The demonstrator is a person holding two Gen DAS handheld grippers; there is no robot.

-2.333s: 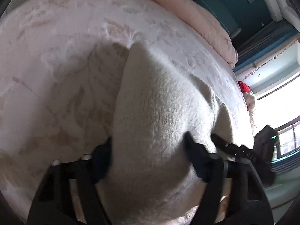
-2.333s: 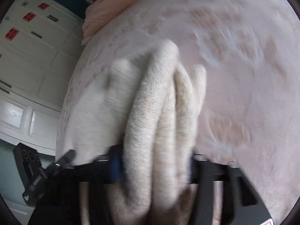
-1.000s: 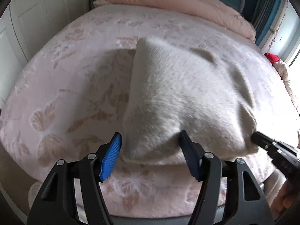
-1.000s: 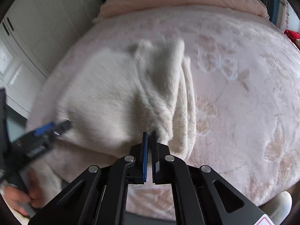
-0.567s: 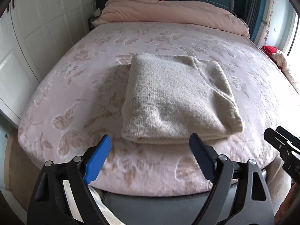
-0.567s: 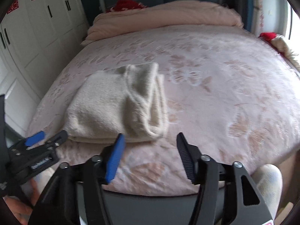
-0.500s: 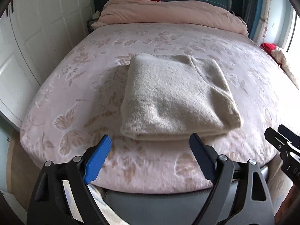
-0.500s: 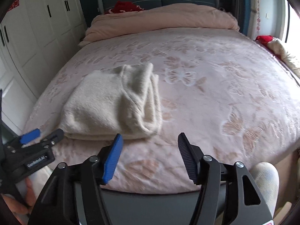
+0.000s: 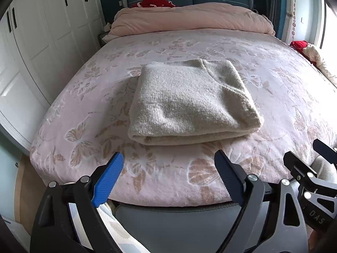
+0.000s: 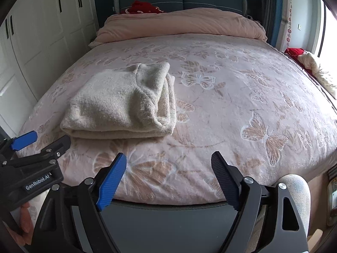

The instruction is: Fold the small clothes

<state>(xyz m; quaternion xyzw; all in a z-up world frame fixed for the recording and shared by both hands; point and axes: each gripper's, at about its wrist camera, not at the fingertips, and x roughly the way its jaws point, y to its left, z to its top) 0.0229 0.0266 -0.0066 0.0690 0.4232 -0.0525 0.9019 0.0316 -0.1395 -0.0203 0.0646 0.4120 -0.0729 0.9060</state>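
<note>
Both tongs have pulled back from the cream knit sweater [image 9: 189, 101] they gripped moments ago, their jaws having just been opening and now spread wide with nothing between them. The left tongs [image 9: 168, 176] and right tongs [image 10: 169, 176] hover off the bed's [image 10: 252, 97] foot; the sweater lies folded near that edge, apparently finished.

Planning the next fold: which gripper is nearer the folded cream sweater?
Left. The left gripper faces the sweater head-on, just short of its near edge; the right gripper sits off to its right.
</note>
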